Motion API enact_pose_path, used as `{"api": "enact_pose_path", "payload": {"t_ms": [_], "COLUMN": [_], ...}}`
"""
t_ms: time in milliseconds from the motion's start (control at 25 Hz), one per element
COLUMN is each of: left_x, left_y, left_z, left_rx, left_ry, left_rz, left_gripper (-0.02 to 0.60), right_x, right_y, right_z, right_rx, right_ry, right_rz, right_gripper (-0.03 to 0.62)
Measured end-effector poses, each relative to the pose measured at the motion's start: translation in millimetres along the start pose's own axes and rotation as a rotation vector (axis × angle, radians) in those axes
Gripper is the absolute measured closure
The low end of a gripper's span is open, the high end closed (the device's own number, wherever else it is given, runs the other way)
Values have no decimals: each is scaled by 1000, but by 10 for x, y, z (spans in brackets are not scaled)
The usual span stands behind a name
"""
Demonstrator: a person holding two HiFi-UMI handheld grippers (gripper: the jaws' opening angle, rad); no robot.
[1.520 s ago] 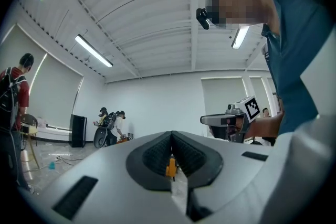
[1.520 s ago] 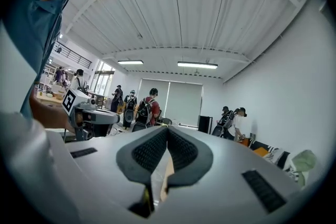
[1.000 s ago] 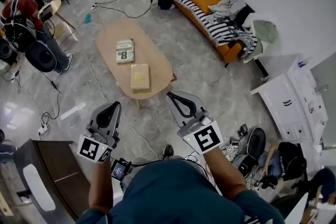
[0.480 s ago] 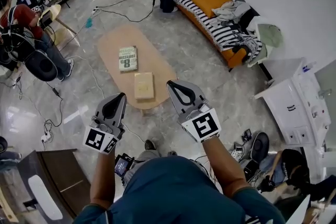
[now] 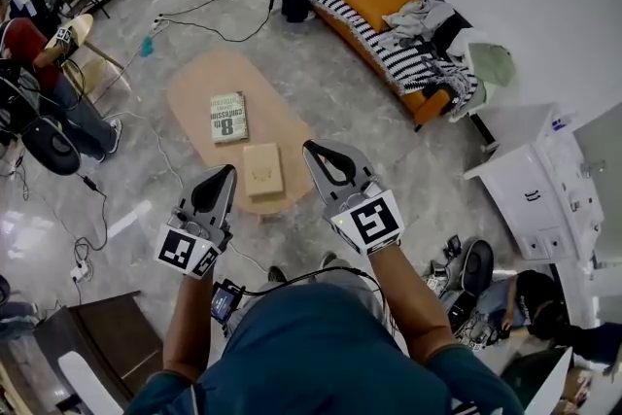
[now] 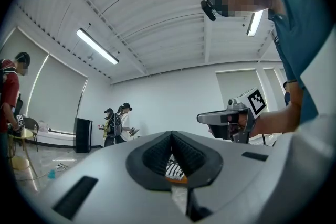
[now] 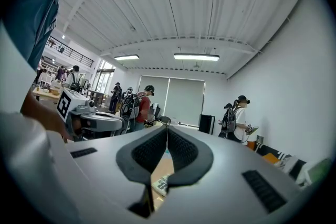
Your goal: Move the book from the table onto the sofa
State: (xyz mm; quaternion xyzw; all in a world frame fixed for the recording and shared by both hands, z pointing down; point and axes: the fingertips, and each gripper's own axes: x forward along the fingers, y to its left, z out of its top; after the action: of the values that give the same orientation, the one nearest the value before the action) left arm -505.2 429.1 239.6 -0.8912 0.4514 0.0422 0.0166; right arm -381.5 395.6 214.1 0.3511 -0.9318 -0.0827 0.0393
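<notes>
Both forearms are stretched out side by side in front of the body, with the grippers pointed pretty much level toward the table. The left gripper is fully closed, pads pressed together with nothing pinched between them. Same deal with the right gripper: clamped shut and empty. The book is laid flat around the middle of the table, cover up and untouched, well clear of both gripper tips. A tan box is parked on the table's near end, between the book and the grippers. From the head view, the table's near end is flanked by the two tips, neither touching it. The sofa is set well off to the table's right, striped, with an orange cushion and clothes piled on it.
</notes>
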Motion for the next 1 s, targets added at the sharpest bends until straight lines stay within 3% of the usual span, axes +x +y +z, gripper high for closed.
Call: {"api": "enact_pose_path", "payload": {"t_ms": [240, 680, 880, 1000], "left_x": [372, 1225, 1359, 1317], "left_y": [151, 315, 406, 525], "left_z": [-127, -370, -398, -505], "left_rx": [-22, -36, -58, -82], "left_ry": [23, 72, 40, 67], "left_rz": [40, 235, 326, 364], "left_gripper": [577, 577, 577, 577], "right_x": [253, 700, 912, 1080], "right_y": [-377, -1303, -1472, -1464], "right_z": [-146, -468, -593, -660], "right_rx": [16, 55, 61, 76], "right_ry": [16, -25, -23, -11], "right_rz": [40, 204, 288, 322], "right_gripper": [580, 580, 580, 579]}}
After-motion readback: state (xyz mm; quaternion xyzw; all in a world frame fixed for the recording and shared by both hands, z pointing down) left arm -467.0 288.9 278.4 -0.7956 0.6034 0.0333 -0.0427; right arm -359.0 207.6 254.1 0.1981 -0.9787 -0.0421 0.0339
